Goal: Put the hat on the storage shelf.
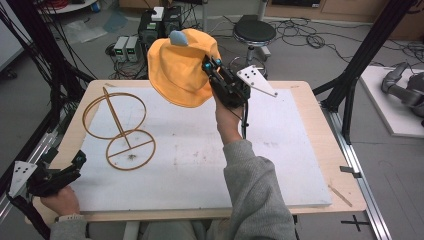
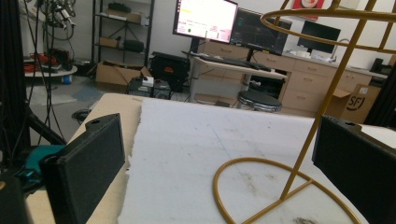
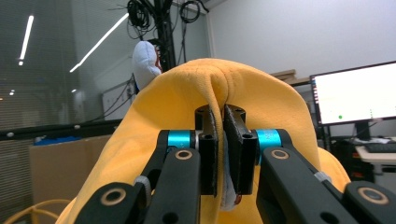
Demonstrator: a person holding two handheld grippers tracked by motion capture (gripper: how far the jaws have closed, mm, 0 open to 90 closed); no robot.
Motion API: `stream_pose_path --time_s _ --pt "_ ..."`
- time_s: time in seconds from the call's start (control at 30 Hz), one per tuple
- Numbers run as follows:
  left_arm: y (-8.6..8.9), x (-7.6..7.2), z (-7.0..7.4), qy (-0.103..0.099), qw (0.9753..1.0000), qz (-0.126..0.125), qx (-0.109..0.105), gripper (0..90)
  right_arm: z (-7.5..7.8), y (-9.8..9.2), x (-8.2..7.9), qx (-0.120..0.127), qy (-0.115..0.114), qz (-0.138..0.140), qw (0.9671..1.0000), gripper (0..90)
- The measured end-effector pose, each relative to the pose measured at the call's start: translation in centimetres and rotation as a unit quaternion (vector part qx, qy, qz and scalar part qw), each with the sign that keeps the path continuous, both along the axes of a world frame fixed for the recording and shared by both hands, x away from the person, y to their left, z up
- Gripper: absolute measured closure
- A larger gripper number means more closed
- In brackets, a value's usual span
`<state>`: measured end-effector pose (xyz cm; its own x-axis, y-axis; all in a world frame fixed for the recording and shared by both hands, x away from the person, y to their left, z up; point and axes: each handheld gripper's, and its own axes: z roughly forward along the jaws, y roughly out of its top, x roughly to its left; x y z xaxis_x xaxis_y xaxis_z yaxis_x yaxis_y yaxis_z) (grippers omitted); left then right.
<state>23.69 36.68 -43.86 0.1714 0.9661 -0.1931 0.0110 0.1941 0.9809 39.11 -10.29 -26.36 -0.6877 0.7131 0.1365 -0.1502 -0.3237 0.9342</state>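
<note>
One desk (image 1: 320, 165) with a wooden edge carries a white board (image 1: 200, 160) that covers most of its top. Next in size, a yellow hat (image 1: 182, 67) hangs in the air above the far middle of the desk, clear of the board, with a small pale blue-grey piece (image 1: 178, 37) sticking out at its top. A gold wire stand (image 1: 120, 127) sits on the left part of the board, one ring flat on the surface, a slanted rod up from it, and a second ring higher up; the stand is well apart from the hat. The right hand-held gripper (image 1: 212, 65) is raised over the far middle of the desk, jaws clenched on a fold of the hat's fabric; in the right gripper view the yellow cloth (image 3: 219, 93) is pinched between the two black pads, and a bit of white lining shows below them. The left hand-held gripper (image 1: 80, 160) rests low at the near left corner of the desk, jaws released and wide apart, nothing between them; in the left gripper view the stand's base ring (image 2: 261, 186) lies just ahead of it on the board.
</note>
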Motion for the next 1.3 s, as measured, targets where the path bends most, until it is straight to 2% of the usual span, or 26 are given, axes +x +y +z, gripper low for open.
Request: stream_pose_path --time_s 0.43,0.63,0.67,0.87,1.07,1.3 --pt "0.6 -1.0 -0.1 0.0 1.0 0.007 0.004 2.7 0.5 4.6 -0.4 -0.008 -0.003 0.052 0.9986 84.8" --pt "0.8 -1.1 -0.1 0.0 1.0 0.007 0.001 2.7 0.4 6.6 -0.6 -0.013 -0.001 0.066 0.9978 84.8" --pt "0.8 -1.1 -0.1 0.0 1.0 0.006 0.002 2.7 0.4 7.6 -0.7 -0.016 -0.002 0.074 0.9971 84.8" --pt "0.5 -0.9 -0.1 0.001 0.9999 -0.001 0.01 2.7 0.7 9.9 -0.8 -0.017 0.0 0.098 0.995 84.8" --pt "0.4 -0.8 -0.2 0.004 0.9999 -0.004 0.012 2.7 0.9 11.9 -0.9 -0.025 0.003 0.115 0.993 84.7" --pt "0.4 -0.8 -0.2 0.003 0.9999 -0.004 0.012 2.7 0.5 13.3 -0.8 -0.029 0.011 0.126 0.9916 84.7"
